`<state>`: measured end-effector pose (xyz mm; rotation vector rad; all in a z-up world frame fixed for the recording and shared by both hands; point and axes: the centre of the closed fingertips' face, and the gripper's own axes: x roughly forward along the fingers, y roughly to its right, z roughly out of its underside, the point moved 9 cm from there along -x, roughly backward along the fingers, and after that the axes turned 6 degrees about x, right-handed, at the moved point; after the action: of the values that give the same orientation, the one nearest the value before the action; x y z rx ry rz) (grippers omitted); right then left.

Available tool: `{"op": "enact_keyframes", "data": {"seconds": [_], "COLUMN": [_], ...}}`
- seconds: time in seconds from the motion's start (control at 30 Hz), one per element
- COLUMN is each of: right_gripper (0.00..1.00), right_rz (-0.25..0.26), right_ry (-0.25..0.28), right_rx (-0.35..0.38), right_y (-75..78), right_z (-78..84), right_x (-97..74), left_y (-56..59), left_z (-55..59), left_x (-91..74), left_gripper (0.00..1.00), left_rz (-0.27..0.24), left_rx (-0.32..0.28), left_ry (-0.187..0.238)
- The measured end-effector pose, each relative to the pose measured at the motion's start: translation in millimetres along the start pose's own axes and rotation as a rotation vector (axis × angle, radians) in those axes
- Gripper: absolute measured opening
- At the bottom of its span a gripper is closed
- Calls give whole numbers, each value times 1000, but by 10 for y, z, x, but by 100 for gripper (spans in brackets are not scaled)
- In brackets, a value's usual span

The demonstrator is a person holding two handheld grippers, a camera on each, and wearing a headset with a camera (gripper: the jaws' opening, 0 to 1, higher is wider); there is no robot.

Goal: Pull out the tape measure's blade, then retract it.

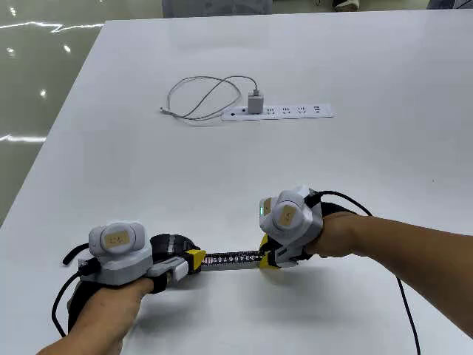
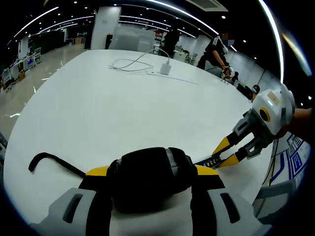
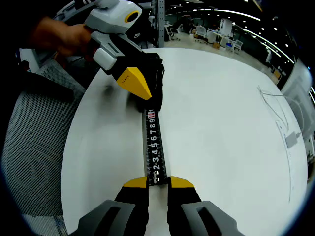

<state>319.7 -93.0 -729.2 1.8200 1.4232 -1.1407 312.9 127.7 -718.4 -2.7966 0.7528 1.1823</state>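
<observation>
Left tongs (image 2: 152,172) clamping tape measure (image 1: 171,246), right tongs (image 3: 158,183) apparently pinching blade (image 3: 153,147)

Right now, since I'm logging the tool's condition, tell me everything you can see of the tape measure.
The tape measure has a black rounded case, clamped in the left claw near the front edge of the white table. Its pale blade with black numerals is pulled out a short way and stretched straight; the right claw pinches its free end.

Black tape measure (image 2: 147,179) between left tongs (image 2: 152,171)
</observation>
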Motion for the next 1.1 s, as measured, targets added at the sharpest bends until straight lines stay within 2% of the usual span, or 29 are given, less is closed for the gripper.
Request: {"op": "enact_keyframes", "data": {"seconds": [1.1], "right_gripper": [10], "right_rz": [6], "right_ry": [23], "right_rx": [2], "right_y": [-17], "right_z": [-114], "right_x": [82], "left_y": [10], "left_z": [0], "left_x": [7], "left_gripper": [61], "left_rz": [-2], "left_rx": [-4], "left_ry": [-4]}}
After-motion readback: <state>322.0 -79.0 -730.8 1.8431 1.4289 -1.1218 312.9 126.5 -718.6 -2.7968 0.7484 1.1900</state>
